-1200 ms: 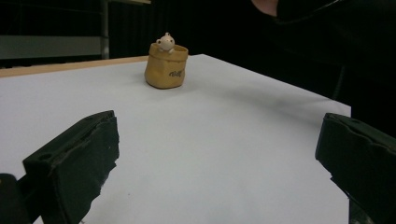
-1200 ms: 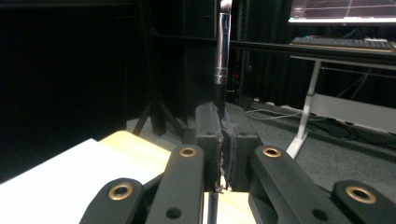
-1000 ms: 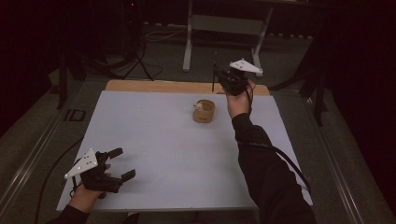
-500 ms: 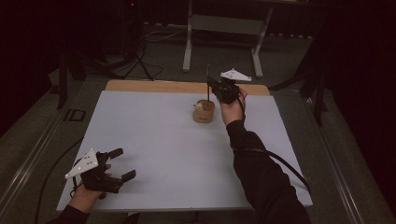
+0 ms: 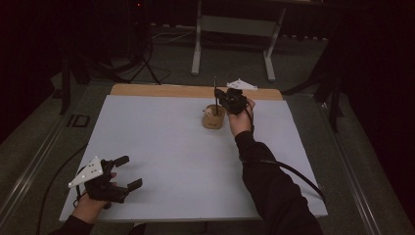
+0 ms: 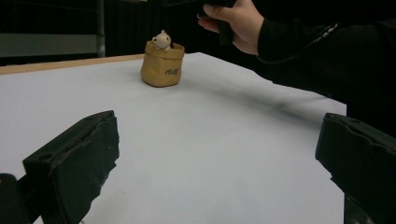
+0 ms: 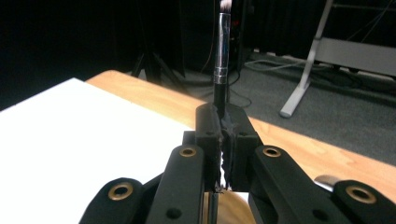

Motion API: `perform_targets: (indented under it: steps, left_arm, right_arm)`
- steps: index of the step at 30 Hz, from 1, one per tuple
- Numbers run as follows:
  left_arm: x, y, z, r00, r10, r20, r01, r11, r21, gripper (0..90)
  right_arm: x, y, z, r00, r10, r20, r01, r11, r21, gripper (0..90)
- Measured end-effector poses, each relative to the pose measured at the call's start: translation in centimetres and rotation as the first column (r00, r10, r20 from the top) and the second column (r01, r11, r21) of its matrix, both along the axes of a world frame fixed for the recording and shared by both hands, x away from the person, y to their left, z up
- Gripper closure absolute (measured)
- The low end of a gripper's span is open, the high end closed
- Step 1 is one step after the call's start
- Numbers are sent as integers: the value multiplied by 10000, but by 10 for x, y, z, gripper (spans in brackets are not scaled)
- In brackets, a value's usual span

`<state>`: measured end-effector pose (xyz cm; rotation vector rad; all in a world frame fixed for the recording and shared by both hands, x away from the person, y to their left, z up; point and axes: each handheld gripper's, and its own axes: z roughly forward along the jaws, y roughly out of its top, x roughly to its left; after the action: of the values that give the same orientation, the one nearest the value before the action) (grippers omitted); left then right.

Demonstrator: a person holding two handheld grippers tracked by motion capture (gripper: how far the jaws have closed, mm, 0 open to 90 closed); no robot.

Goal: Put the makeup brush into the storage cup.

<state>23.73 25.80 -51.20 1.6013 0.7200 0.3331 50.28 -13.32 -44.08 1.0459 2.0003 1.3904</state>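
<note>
Left gripper: rests at the desk's near left corner, fingers spread wide with only bare desk between them.
Pot: tan, sack-shaped, upright at the far middle of the desk, a small pale figure at its mouth.
Brush: held upright, bristles on top, lower end at the pot's mouth; whether it touches the pot I cannot tell.
Right gripper: just right of the pot, fingers clamped on the brush handle.
</note>
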Motion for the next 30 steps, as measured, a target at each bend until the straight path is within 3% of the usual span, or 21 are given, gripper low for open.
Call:
perform_targets:
  steps: [5,11,18,19,20,21,24,25,27,28,29,30]
  left_arm:
    - [0,0,0,10000,-12,-20,12,10000,7,0]
    - [0,0,0,10000,-23,-44,23,10000,-11,0]
    - [0,0,0,10000,-27,-61,27,10000,-7,0]
    - [0,0,0,10000,-25,-58,25,10000,-8,0]
    - [0,0,0,10000,-30,-59,30,10000,-15,0]
    - [0,0,0,10000,-25,-47,25,10000,10,0]
    - [0,0,0,10000,-13,-63,13,10000,4,0]
    - [0,0,0,10000,-11,-56,12,10000,38,0]
    - [0,0,0,10000,-7,-55,7,10000,32,0]
    - [0,0,0,10000,-1,-57,1,10000,38,0]
    - [0,0,0,10000,4,-58,-4,10000,24,0]
    - [0,0,0,10000,21,-65,-21,10000,-6,0]
  right_arm:
    - [1,0,-4,9986,-306,-439,313,9994,141,861]
    - [2,1,-9,9942,-434,-984,430,9991,-57,861]
    - [3,0,-14,9923,-531,-1123,505,9984,-264,850]
    - [1,0,-13,9929,-660,-994,629,9974,-342,805]
    - [1,0,-11,9916,-701,-1084,663,9971,-384,701]
    - [2,-1,-10,9910,-509,-1242,448,9977,-509,533]
    - [3,-4,-8,9883,325,-1491,-407,9978,-517,390]
    - [2,-5,-6,9874,351,-1542,-438,9976,-533,361]
    - [4,-7,-3,9807,116,-1952,-295,9956,-894,331]
    - [4,-11,-2,9769,421,-2096,-594,9952,-772,368]
    - [2,-14,0,9777,516,-2034,-664,9955,-670,288]
    - [1,-15,1,9788,486,-1988,-658,9946,-806,129]
